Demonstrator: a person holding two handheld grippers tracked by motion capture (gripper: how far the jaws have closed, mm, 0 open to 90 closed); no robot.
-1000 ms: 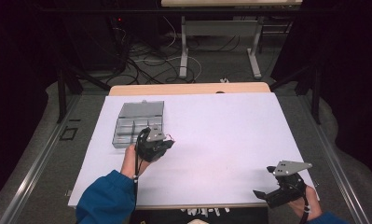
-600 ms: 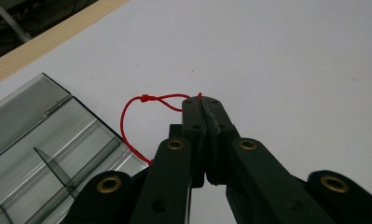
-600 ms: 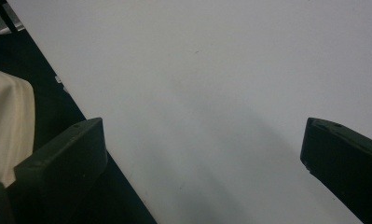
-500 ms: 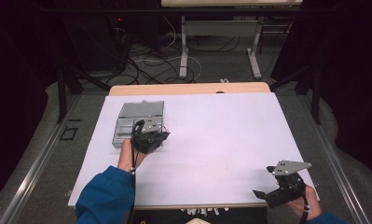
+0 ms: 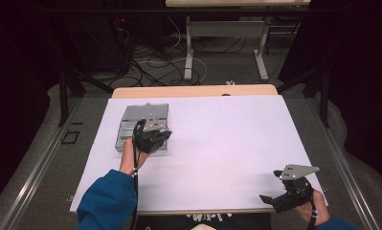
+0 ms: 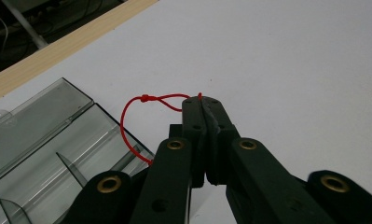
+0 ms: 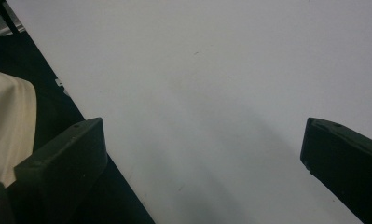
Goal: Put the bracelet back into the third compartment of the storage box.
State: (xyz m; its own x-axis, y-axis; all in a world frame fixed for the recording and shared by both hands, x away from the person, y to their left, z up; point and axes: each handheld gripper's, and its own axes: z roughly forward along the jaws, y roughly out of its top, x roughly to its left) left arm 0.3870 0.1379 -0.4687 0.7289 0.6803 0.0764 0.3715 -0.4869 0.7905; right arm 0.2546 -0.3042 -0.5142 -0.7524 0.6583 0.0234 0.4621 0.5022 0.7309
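Red cord [image 6: 127, 122], thin and tied into a loop with a small knot at its top, is pinched between the tips of the left tongs [image 6: 200, 100], whose two black jaws are pressed flat together on it. The loop arcs out to one side of the jaw tips and hangs over the near corner of the clear smoky-grey plastic compartment box [image 6: 44, 154], whose lid lies folded open and whose slanted dividers show inside. From above, the left tongs [image 5: 165, 135] sit right at the box's [image 5: 143, 115] near edge, partly over it, held by a hand coming out of a blue sleeve [image 5: 106, 199]; the cord is too fine to make out from up there.

The box rests on the white sheet covering the desk [image 5: 227, 139], toward its far left part. The right tongs [image 5: 267, 200] are well apart from the box, down at the desk's near right corner, with a grey three-cornered plate on top. Their jaws [image 7: 202, 154] stand wide, nothing between them but bare white desk, and the desk's edge runs just beside one jaw.
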